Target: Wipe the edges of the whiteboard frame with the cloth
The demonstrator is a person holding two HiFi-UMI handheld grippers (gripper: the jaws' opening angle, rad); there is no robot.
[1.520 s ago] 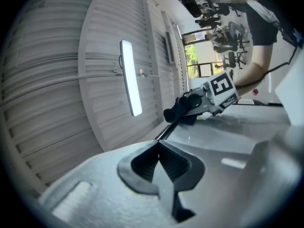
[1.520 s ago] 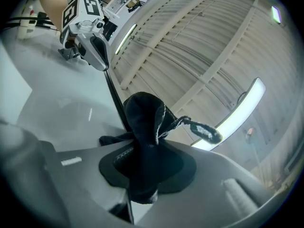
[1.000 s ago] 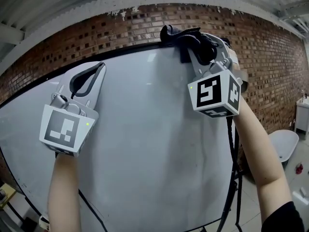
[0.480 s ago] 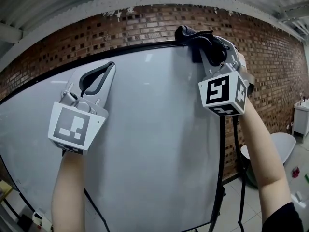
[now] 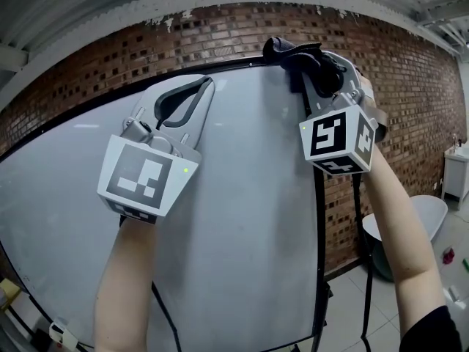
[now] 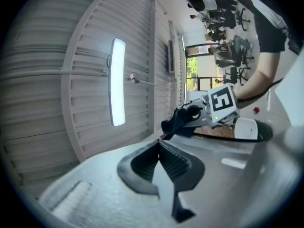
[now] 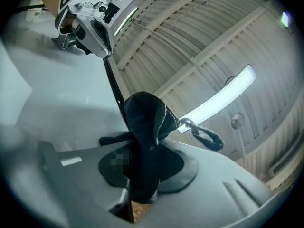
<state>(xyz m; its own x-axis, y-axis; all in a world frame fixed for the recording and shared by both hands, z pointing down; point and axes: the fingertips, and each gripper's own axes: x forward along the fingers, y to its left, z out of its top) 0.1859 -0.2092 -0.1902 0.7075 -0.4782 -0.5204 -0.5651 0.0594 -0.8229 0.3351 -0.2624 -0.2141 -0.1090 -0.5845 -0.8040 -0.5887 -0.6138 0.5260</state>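
A white whiteboard (image 5: 242,218) with a thin black frame (image 5: 316,218) stands before a brick wall. My right gripper (image 5: 311,64) is shut on a black cloth (image 5: 297,53), which presses against the frame's top edge near the upper right corner. The right gripper view shows the cloth (image 7: 145,127) bunched between the jaws with the frame edge (image 7: 111,82) running away from it. My left gripper (image 5: 183,97) rests against the board face below the top edge, jaws shut with nothing between them. It sees the right gripper (image 6: 213,110) and cloth (image 6: 178,122) further along the frame.
A red brick wall (image 5: 410,101) lies behind the board. The corrugated ceiling carries a strip light (image 6: 117,82). A black stand leg (image 5: 366,270) runs down beside the board's right edge. A white basin (image 5: 432,215) and tiled floor sit at lower right.
The left gripper has moved up and to the right across the board, closer to the right gripper. The right gripper with the cloth has slid rightward along the top frame edge toward the corner.
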